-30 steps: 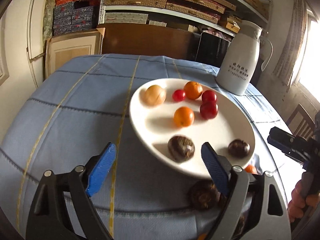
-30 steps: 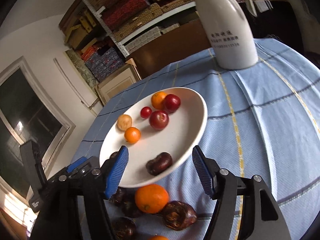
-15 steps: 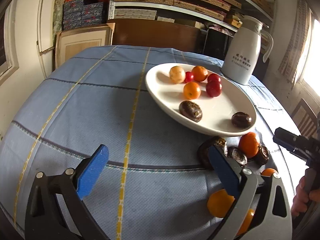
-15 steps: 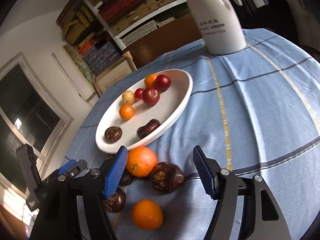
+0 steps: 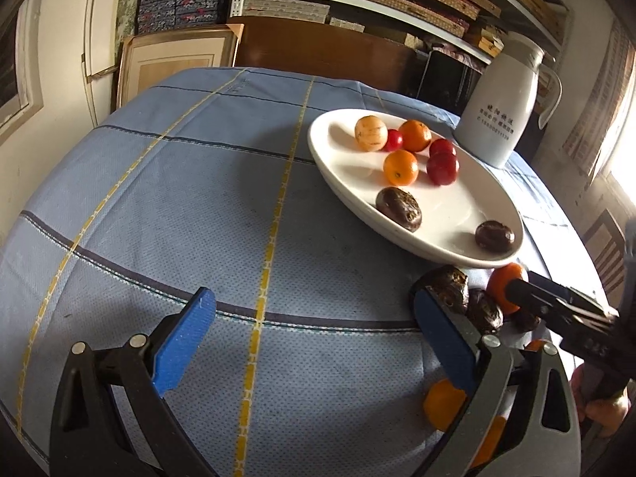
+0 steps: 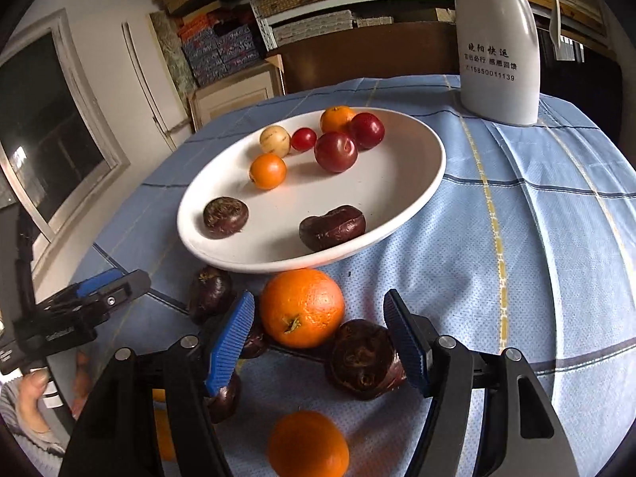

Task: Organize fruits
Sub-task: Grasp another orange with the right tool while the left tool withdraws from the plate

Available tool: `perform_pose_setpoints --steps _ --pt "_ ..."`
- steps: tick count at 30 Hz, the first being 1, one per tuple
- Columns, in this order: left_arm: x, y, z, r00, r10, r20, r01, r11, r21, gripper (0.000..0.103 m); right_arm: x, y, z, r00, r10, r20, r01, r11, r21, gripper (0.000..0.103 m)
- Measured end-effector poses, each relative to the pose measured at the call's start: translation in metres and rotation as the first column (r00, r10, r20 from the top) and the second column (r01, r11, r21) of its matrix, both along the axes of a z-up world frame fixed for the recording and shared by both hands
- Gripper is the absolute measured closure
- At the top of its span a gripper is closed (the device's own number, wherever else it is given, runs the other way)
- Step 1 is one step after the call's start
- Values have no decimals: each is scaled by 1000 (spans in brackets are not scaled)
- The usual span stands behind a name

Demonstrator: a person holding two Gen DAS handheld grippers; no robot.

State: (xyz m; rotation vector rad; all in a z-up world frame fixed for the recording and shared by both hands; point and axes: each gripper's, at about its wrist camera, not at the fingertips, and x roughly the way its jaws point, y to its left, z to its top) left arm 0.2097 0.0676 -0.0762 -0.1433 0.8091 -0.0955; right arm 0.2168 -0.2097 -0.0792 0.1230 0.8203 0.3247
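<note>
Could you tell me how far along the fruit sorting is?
Partly done. Eight fruits already lie on the plate. Neither gripper holds anything: the left gripper is open over bare cloth, and the right gripper is open around an orange. That orange and several more fruits remain on the cloth.

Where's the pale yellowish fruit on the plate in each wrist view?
Left wrist: pale fruit at the plate's far left end, beside a small red fruit.
Right wrist: pale fruit at the plate's far side, left of centre.
Shared landmark: white jug behind the plate.
</note>
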Motion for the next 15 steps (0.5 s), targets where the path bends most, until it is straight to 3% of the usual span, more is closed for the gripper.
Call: perform_pose_setpoints --steps 3,4,7,11,15 --pt "0 -7 0 1000 -21 1 21 1000 24 5 1 4 0 1000 31 0 -31 1000 1 46" --pt "0 -10 0 1000 -30 0 30 999 30 5 0 6 0 999 51 2 -51 999 14 58" --pt "-1 -18 0 998 -63 -1 63 997 46 5 -5 3 2 998 57 5 -57 998 30 58" --pt "-3 -33 4 990 -136 25 135 990 31 5 -12 -16 10 999 39 9 -40 990 132 58" --pt "4 -50 2 987 -160 7 160 985 65 5 -16 -36 17 1000 -19 24 14 980 201 58"
